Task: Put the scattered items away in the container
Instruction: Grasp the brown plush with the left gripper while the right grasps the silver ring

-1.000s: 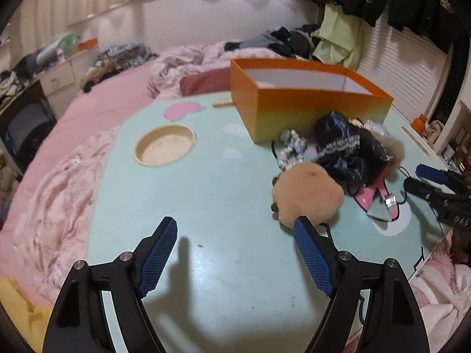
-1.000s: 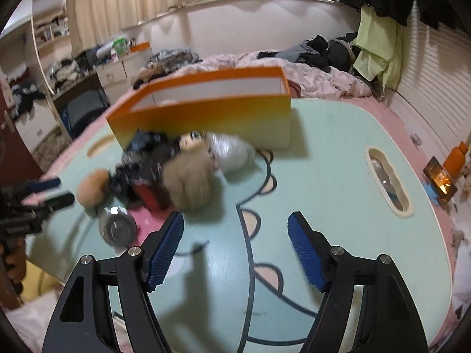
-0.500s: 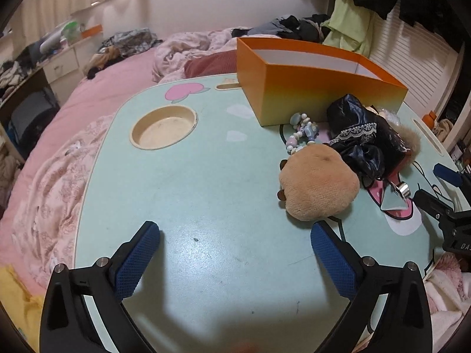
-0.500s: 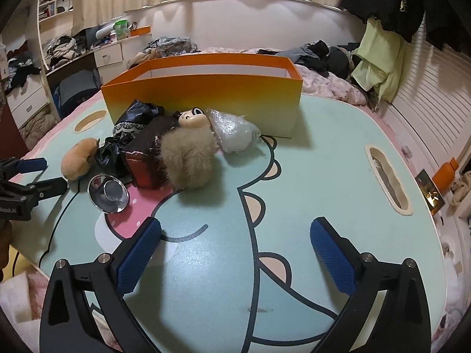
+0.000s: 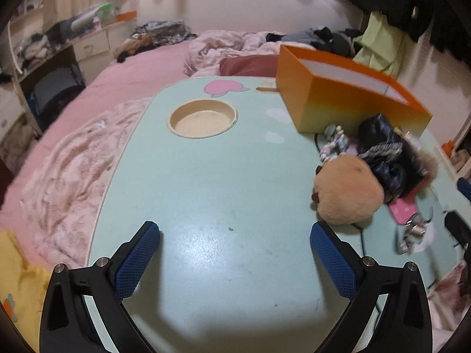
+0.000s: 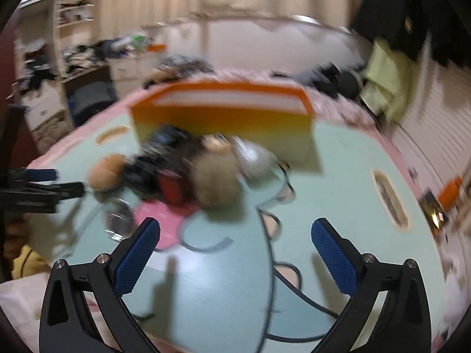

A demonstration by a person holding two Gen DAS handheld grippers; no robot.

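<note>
Both the left gripper [image 5: 235,239] and right gripper [image 6: 235,236] had just spread their fingers wide and empty above the bench [image 5: 206,176], seemingly readying for the pile beside the orange box [image 5: 338,103].

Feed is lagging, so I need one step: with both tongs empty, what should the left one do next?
Probably ease the left tongs, open with nothing between them, toward the tan plush toy: it is the pile's nearest item and none looks inside the orange box yet.

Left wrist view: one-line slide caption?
Open left tool over the mint table; tan plush and clutter beside the orange box.
</note>
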